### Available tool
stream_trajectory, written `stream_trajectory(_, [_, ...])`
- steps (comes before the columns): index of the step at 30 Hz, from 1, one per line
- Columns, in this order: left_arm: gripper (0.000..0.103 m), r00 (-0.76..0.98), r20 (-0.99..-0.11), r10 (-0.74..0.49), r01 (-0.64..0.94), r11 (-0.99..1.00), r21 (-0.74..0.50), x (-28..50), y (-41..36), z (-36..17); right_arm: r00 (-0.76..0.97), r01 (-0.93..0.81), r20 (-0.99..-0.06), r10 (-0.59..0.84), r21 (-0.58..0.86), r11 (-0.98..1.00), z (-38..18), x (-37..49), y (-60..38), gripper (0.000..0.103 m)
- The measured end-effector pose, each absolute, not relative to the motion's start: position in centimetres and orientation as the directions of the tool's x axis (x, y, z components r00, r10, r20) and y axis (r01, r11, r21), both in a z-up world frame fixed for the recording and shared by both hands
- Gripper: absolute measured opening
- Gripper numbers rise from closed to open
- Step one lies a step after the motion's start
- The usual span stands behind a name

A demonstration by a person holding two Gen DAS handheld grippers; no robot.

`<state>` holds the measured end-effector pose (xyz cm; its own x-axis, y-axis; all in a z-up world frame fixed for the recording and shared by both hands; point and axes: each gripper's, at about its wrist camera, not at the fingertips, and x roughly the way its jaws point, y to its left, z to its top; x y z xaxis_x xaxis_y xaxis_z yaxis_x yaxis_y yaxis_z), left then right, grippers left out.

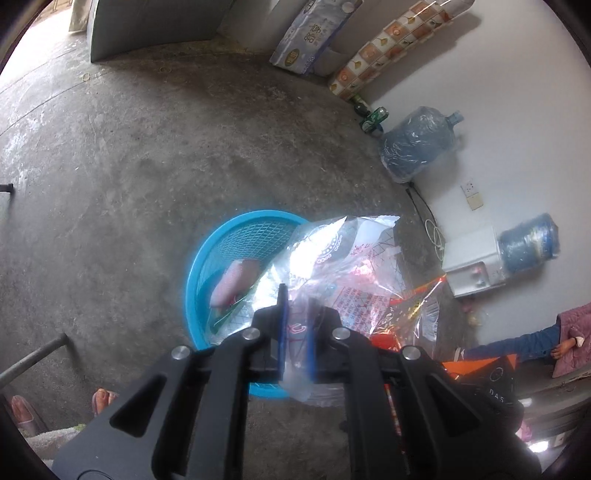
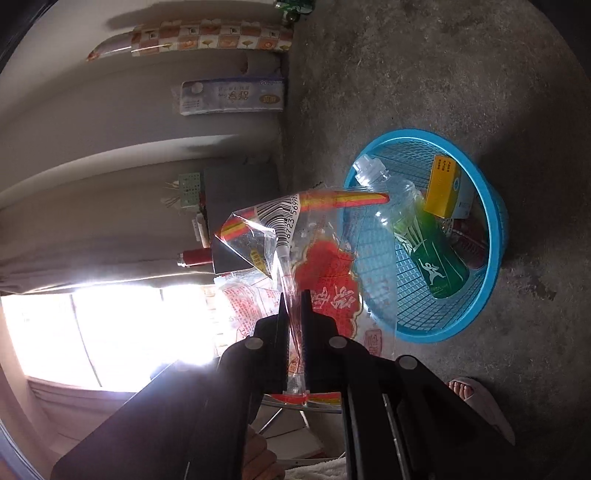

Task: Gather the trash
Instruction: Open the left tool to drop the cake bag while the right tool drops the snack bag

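Observation:
A round blue mesh basket (image 1: 207, 254) (image 2: 491, 229) stands on the concrete floor. My left gripper (image 1: 297, 301) is shut on a clear plastic wrapper with pink print (image 1: 354, 258), held over the basket's right side. My right gripper (image 2: 294, 295) is shut on a clear wrapper with red and yellow print and a barcode (image 2: 317, 266), just left of the basket. Inside the basket lie a green-labelled plastic bottle (image 2: 424, 247), a yellow box (image 2: 443, 188) and a pale pink item (image 1: 236, 280).
Against the wall stand a wrapped water jug (image 1: 421, 144), a white dispenser (image 1: 472, 262) with another jug, a tissue pack (image 1: 310, 33) and green cans (image 1: 373, 120). A person's sandalled foot (image 2: 476, 398) is beside the basket. A metal bar (image 1: 33, 358) crosses at lower left.

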<state>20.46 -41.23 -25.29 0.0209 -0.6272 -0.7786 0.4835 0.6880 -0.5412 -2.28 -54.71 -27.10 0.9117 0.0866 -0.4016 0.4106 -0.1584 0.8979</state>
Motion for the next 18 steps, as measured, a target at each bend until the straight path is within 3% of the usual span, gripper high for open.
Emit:
stream_trajectory(4, [0.007,-0.002,-0.801,-0.599,0.463,0.709,-0.531,21.9,-42.9,-29.6,0.895,0.445,-0.442,0.068,0.867,-0.224,-31.5,-1.5,-54.8,0.006])
stream_trajectory(10, [0.007,-0.037,-0.842,-0.537,0.48,0.73,-0.487,22.8,-44.7,-34.8,0.809,0.58,-0.586,0.039,0.786,-0.216,-35.2,-0.9,-54.7,0.006])
stream_trajectory(18, [0.008,-0.07,-0.875,-0.48,0.511,0.736,-0.444,23.4,-45.9,-39.0,0.651,0.758,-0.759,0.032,0.646,-0.092,-36.9,0.7,-54.8,0.006])
